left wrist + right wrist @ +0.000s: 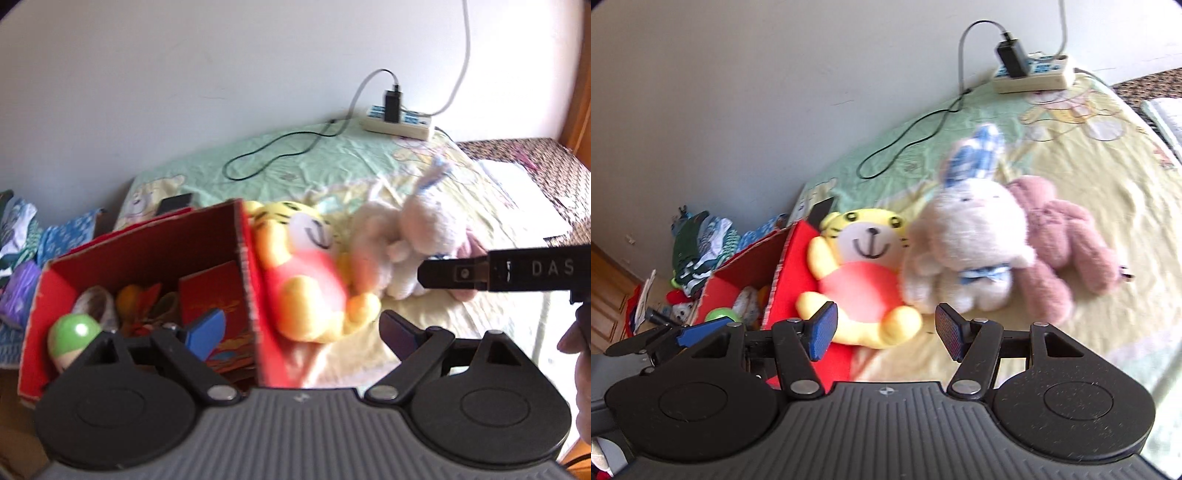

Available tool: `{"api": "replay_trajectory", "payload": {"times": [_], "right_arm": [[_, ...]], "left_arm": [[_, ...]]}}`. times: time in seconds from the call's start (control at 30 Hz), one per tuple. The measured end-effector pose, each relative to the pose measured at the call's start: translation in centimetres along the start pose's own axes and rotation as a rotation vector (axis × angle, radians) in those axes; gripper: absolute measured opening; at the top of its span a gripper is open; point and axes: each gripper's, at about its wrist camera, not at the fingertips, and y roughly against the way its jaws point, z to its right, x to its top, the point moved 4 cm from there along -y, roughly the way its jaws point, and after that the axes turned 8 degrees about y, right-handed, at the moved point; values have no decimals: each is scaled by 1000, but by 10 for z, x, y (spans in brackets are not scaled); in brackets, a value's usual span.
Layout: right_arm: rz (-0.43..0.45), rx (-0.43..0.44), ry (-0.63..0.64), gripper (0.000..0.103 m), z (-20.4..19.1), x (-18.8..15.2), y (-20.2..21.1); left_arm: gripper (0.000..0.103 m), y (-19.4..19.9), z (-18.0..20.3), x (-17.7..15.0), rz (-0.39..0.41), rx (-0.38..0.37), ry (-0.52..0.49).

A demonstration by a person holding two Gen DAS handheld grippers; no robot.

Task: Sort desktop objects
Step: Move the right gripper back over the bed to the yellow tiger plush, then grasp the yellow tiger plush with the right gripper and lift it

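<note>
A red cardboard box stands at the left edge of the cloth and holds a green ball, a red packet and small toys. A yellow tiger plush leans on the box's right wall. A white rabbit plush sits right of it, and a pink plush lies beyond. My left gripper is open and empty, straddling the box wall. My right gripper is open and empty, just in front of the tiger and rabbit; its finger reaches toward the rabbit in the left wrist view.
A power strip with a black charger and black cable lies at the back by the wall. A dark phone lies behind the box. Folded clothes pile at the left. A white sheet lies at the right.
</note>
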Motion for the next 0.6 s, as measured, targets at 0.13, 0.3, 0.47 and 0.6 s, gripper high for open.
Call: {"api": "replay_trajectory", "payload": {"times": [0.13,0.3,0.47,0.6], "right_arm": [[-6,-12,-33,62,21,-5,8],[-51,24,-6,62,24,-10,-3],[-115,74,-77,62,32,-14,-39],[-162,103,-148,62,34,-21,-70]], "left_arm": [[88,-12,23,-7,-28,-47,-36],[87,-17,32,-23,-55,-82,-48],[83,-19,24,-31,-79,-83,-4],[83,-15,19,-40,-83,-68,7]]}}
